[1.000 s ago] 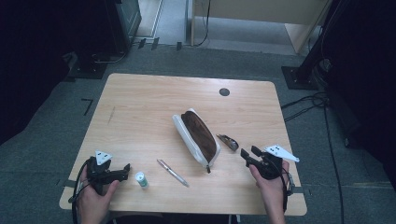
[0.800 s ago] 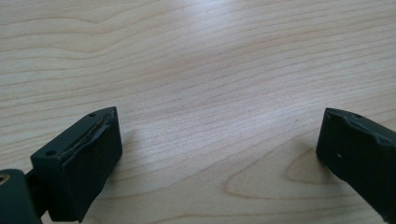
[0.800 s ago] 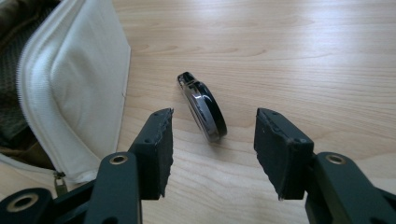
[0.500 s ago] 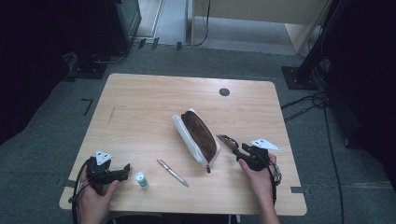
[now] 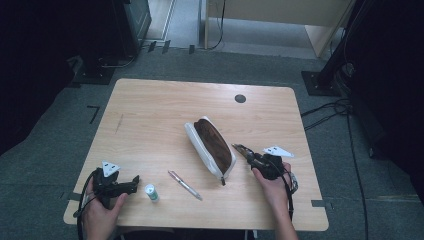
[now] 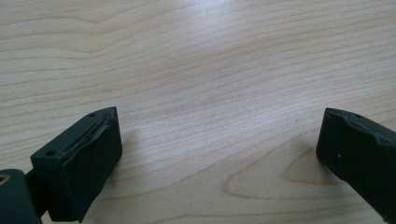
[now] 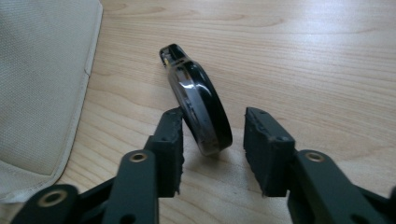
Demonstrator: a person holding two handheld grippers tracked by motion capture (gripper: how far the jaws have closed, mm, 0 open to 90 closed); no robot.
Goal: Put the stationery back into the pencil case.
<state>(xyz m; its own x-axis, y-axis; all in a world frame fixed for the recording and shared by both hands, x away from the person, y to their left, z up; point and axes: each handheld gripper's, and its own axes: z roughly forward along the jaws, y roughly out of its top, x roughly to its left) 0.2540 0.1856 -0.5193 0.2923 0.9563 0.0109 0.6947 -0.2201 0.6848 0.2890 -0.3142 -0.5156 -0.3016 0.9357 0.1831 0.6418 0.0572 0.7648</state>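
Now, right gripper [image 7: 212, 149] fingers wide around glossy black oval gadget [image 7: 198, 100] (edge touching), left gripper [image 6: 215, 158] fingers wide.

Both grippers matte black. Left gripper [image 5: 134, 181] and right gripper [image 5: 243, 151]: grey triangular top plates, trailing black cables. Right fingers [image 7: 264, 149]: brass-ringed pivot holes.

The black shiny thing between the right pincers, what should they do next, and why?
Probably close. The right gripper is open, with the black oval thing lying on the table between its jaws, touching the left one with a gap at the other. Squeezing shut would likely grab it.
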